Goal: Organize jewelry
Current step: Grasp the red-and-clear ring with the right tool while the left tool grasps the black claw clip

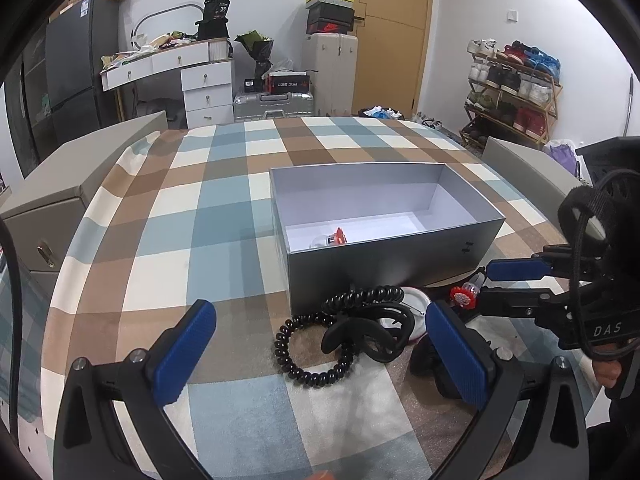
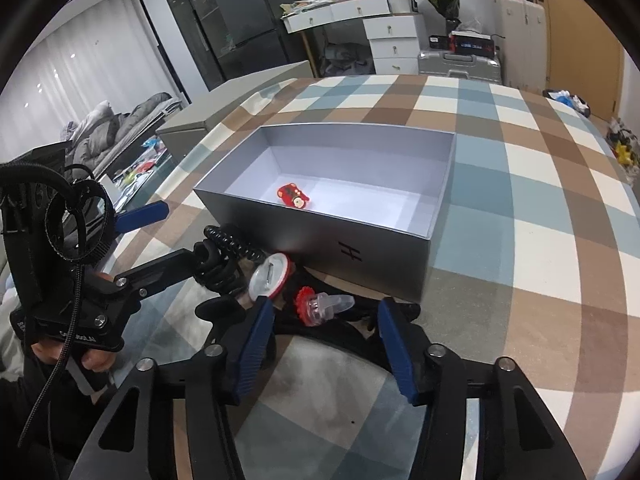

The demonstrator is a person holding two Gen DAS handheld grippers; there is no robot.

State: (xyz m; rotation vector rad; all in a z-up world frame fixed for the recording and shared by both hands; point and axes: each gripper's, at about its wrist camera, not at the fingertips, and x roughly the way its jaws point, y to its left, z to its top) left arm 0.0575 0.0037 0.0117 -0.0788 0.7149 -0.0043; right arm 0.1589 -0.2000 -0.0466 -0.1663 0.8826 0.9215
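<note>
An open grey box (image 1: 384, 258) (image 2: 360, 240) stands on the checked tablecloth, with a small red charm (image 1: 339, 237) (image 2: 293, 195) inside. In front of it lie a black spiral hair tie (image 1: 316, 336) (image 2: 230, 242), a black hair claw (image 1: 366, 334), a round white badge (image 1: 414, 300) (image 2: 269, 276) and a red-and-clear ring toy (image 1: 464, 294) (image 2: 320, 306). My left gripper (image 1: 320, 344) is open around the spiral tie and claw. My right gripper (image 2: 326, 336) is open just behind the ring toy; it also shows in the left wrist view (image 1: 486, 280).
A black item (image 1: 426, 354) lies under the pile near the left gripper's right finger. Grey chairs (image 1: 60, 196) (image 1: 528, 160) flank the table. Drawers, suitcases and a shoe rack stand along the far walls.
</note>
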